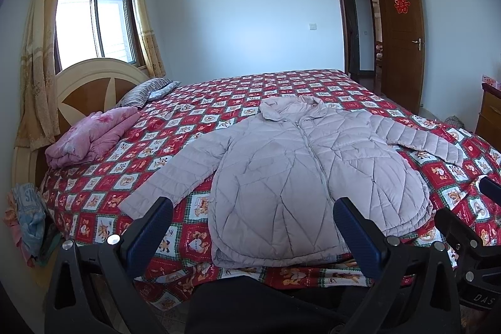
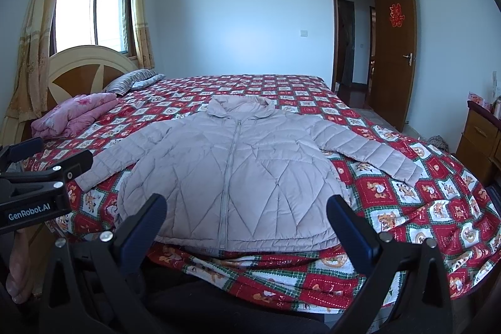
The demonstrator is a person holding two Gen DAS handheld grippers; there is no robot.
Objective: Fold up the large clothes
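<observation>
A bed (image 1: 94,208) under a red patchwork cover fills the middle and lower part of both views, its headboard at the left edge below a curtained window. A pale quilted jacket (image 1: 300,177) lies zipped and face up at the centre of the frame, collar toward the far wall, hem at the near edge of the mattress, and both sleeves spread flat to the sides. A folded pink quilt (image 1: 90,136) sits at centre left, well apart from the garment, with a striped pillow (image 1: 144,89) behind it.

The left gripper (image 1: 253,227) hangs at the bottom of its view with its fingers wide apart and nothing between them, just short of the hem. The right gripper (image 2: 247,224) does the same in its own view, its blue pads spread and empty.

No fold looks started. The likely first move is to bring a sleeve across the chest. To do it well, each tool should take a cuff or side seam, pinching only the puffy fabric and not the cover beneath, then lift low and lay the sleeve straight so the padding does not bunch. The slick shell may slip from a shallow bite.
</observation>
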